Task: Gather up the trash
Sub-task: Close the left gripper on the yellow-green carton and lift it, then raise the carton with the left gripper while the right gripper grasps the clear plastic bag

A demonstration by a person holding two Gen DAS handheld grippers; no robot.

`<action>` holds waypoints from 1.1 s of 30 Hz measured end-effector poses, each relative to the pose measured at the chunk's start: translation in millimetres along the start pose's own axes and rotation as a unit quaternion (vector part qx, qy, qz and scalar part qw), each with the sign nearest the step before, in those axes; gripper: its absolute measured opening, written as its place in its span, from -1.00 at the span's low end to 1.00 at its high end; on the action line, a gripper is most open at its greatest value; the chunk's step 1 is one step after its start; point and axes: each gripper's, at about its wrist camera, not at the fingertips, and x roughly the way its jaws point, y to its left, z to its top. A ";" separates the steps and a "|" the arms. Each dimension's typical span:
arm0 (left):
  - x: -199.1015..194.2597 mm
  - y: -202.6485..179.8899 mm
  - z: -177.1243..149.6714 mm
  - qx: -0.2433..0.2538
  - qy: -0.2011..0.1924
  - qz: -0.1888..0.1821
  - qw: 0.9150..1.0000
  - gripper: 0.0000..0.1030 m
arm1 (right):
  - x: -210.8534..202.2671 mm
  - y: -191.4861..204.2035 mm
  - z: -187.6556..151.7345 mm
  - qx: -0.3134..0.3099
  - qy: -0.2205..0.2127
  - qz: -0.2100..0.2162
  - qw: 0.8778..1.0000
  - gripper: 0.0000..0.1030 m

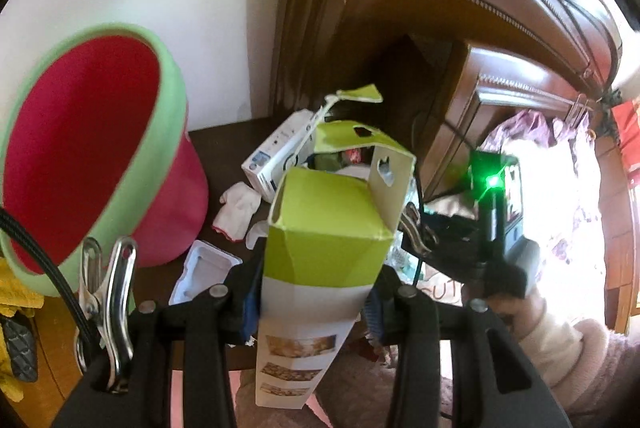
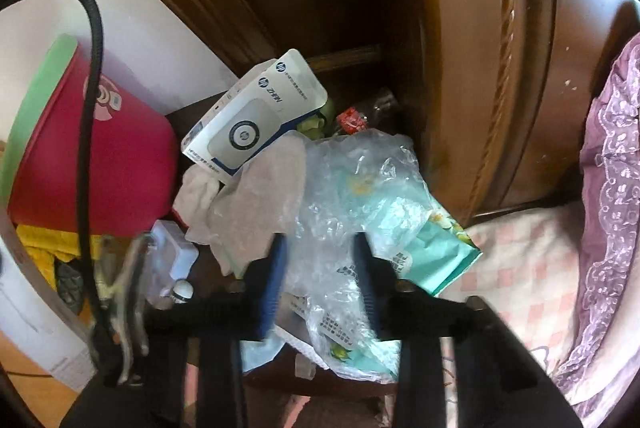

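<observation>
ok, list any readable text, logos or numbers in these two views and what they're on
"hp" round logo: on the white and blue box, three times.
"ZHAN" (uncertain reading): beside one logo on that box.
Fine print on that box's edges: too small to read.
Black print on the clear plastic bag: too blurred.
Red label on the dark bottle: unreadable.
Green carton in the left gripper: pictures only, no legible words.

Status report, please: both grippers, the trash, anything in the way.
Left hand-held gripper shut on green carton. Right hand-held gripper straddling clear plastic bag, grip unconfirmed. Red bin open alongside. White box atop the pile.
</observation>
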 end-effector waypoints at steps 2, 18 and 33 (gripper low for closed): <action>-9.0 2.8 1.1 -0.007 -0.009 -0.005 1.000 -0.17 | -3.2 1.7 -0.5 -0.004 -0.007 0.004 1.000 -0.65; -69.7 15.9 6.0 -0.019 -0.072 -0.017 0.997 -0.17 | -52.3 30.8 1.4 -0.025 -0.056 0.051 0.997 -0.92; -114.0 44.3 11.8 -0.038 -0.127 0.001 0.991 -0.17 | -73.0 42.5 -0.5 -0.029 -0.083 0.028 0.996 -0.59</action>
